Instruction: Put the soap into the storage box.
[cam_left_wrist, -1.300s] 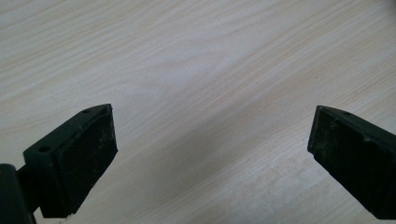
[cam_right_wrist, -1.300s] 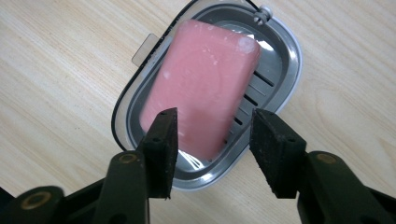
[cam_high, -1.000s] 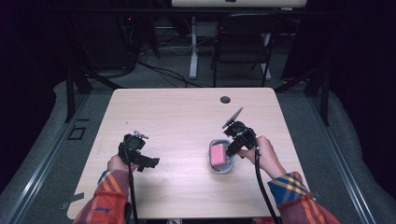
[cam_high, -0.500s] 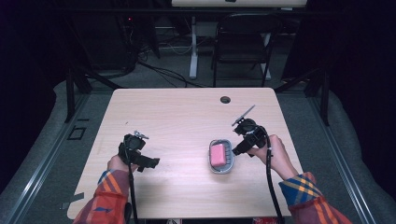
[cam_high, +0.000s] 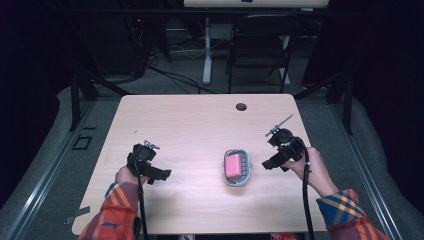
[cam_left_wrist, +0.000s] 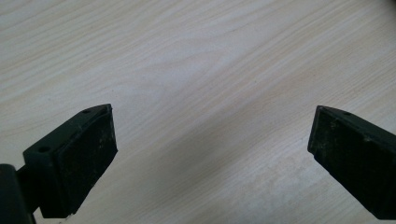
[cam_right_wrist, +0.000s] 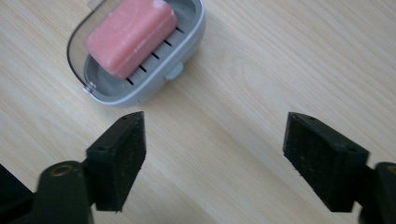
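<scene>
A pink bar of soap (cam_high: 232, 164) (cam_right_wrist: 130, 37) lies in a grey soap dish (cam_high: 245, 172) (cam_right_wrist: 187, 44) on the wooden table (cam_high: 200, 130), right of centre. My right gripper (cam_high: 266, 165) (cam_right_wrist: 212, 158) hovers just right of the dish, open, with nothing between its jaws. My left gripper (cam_high: 162, 176) (cam_left_wrist: 210, 154) is held over the table's front left, open and empty, above bare wood.
A round cable hole (cam_high: 241, 106) sits near the table's far edge. A black chair (cam_high: 260, 45) and a white desk leg (cam_high: 206, 50) stand beyond the table. Dark floor and metal frame rails surround it.
My right gripper has drawn back to the right, away from the soap dish. The dish and soap stay put. The left gripper has not moved.
</scene>
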